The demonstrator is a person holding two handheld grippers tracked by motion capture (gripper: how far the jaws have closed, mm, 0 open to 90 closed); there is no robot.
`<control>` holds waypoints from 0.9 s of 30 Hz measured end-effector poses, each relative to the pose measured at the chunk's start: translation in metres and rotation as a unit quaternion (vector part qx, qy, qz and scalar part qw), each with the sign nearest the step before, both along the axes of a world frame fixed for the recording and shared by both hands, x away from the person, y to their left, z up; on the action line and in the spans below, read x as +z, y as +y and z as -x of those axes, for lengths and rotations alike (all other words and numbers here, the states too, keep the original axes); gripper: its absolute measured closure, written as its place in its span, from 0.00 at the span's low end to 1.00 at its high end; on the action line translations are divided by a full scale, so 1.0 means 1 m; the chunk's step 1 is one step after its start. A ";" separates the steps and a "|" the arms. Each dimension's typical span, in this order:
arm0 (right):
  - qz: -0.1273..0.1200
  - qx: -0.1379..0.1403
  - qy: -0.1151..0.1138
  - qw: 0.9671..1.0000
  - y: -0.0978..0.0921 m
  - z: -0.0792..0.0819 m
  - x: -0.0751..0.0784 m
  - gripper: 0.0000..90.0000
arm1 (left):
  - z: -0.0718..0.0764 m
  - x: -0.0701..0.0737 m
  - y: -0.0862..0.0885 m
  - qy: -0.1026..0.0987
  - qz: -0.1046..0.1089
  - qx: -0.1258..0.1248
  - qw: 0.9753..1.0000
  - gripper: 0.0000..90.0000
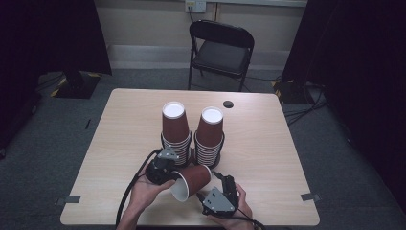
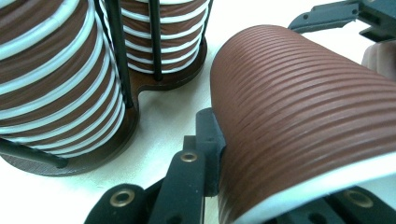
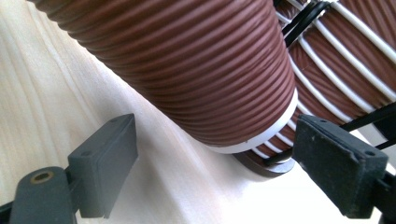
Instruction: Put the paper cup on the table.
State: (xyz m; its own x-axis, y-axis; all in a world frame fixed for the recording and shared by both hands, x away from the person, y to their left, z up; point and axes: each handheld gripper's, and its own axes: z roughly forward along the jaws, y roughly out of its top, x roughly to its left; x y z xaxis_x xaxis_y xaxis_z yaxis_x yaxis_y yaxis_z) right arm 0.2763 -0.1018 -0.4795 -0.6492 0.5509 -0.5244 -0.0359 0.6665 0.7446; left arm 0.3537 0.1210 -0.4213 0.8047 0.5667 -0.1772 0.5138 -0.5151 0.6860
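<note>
The wooden table [image 1: 268, 143] bears two racked stacks of ribbed brown paper cups [image 1: 174, 139], just beyond both grippers. A single ribbed brown cup [image 1: 191, 181] lies on its side, its rim clamped in the left gripper [image 2: 219, 158]. The right gripper [image 3: 205, 172] stands spread, jaws apart beneath the cup's base.

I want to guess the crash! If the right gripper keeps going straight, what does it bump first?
Probably the tipped brown cup: it lies just ahead of the right gripper, above its open fingers. Depth is hard to judge.
</note>
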 end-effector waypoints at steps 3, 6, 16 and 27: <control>0.006 -0.002 -0.012 1.000 0.000 -0.002 0.002 0.15 | -0.001 0.000 -0.002 0.011 -0.001 -0.006 1.000 0.96; 0.012 0.003 -0.019 1.000 0.002 -0.001 0.002 0.14 | -0.005 -0.001 -0.004 0.020 -0.012 -0.013 1.000 0.96; 0.037 0.027 -0.040 0.998 0.015 -0.001 0.004 0.11 | -0.008 0.005 -0.017 0.035 -0.029 -0.038 0.998 0.96; 0.063 0.040 -0.062 0.995 0.028 -0.001 0.006 0.10 | -0.012 0.002 -0.026 0.047 -0.025 -0.053 0.997 0.96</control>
State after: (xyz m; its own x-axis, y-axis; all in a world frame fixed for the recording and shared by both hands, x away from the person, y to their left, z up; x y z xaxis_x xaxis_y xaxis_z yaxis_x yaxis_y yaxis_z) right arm 0.2774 -0.0735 -0.4732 -0.6145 0.4253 -0.6645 -0.1785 0.7454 0.6422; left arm 0.3655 0.0949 -0.4191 0.8417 0.4898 -0.2274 0.5153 -0.6028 0.6092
